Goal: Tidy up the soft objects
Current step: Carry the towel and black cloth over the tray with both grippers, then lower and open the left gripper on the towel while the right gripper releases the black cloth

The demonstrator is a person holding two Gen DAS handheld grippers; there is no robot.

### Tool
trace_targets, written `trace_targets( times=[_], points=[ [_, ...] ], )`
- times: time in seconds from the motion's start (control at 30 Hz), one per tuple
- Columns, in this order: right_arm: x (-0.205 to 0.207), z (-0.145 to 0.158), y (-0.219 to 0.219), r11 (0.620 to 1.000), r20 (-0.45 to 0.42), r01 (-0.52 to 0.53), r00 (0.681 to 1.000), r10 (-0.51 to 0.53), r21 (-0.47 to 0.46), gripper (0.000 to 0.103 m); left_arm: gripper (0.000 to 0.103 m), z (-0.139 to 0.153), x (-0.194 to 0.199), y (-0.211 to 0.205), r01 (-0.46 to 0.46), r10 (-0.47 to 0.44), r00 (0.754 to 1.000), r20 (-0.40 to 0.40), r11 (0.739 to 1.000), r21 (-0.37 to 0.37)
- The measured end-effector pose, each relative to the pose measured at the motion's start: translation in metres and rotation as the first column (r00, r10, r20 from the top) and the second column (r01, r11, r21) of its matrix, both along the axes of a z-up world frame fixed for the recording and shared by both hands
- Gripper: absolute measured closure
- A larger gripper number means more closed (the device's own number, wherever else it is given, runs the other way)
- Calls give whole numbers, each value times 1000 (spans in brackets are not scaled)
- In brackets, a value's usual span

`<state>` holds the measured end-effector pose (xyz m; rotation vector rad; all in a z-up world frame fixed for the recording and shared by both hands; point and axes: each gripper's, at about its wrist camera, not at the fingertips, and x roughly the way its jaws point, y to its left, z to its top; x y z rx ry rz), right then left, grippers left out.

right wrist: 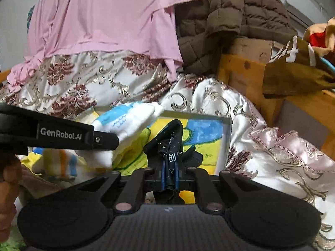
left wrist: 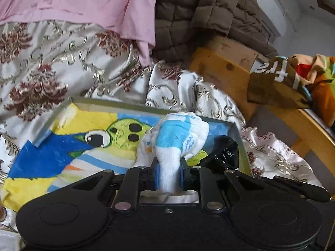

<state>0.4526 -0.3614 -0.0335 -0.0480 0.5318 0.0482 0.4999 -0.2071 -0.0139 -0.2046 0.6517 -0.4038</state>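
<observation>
Socks: I have the white-and-blue sock (left wrist: 180, 138) bunched and clamped in the left gripper (left wrist: 169, 175), the black sock (right wrist: 170, 146) pinched flat in the shut right gripper (right wrist: 169, 175), both hanging over the tray (left wrist: 238, 133) on the bed. I'd lower each inside the rim before letting go, so neither drapes over the wall

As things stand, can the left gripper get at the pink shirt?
Probably not yet. The left gripper is shut on a white-and-blue sock, so its jaws are occupied. The pink shirt lies well beyond, past the tray and patterned bedspread. Drop the sock first; nothing else blocks the path.
</observation>
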Motion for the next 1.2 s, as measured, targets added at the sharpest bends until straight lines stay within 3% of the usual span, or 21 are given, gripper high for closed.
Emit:
trace_targets(
  times=[0.37,0.57,0.7,0.8,1.2],
  points=[
    [5,-8,2,1000,-42,23,999,-22,8,91,83,-18,6,3,-19,21,998,-59,999,34],
    [2,-7,3,1000,-49,20,999,-20,1,84,82,-20,3,0,-20,23,998,-64,998,51],
    [-1,-4,3,1000,-38,25,999,-25,-1,69,77,-18,-1,1,-18,22,998,-62,998,64],
    [-4,-3,1,999,-33,30,999,-31,-16,64,76,-18,-2,3,-23,27,998,-59,998,63],
    [-42,17,-8,999,37,49,998,-48,-24,29,64,-3,-30,15,-3,2,1000,4,999,49]
  ],
)
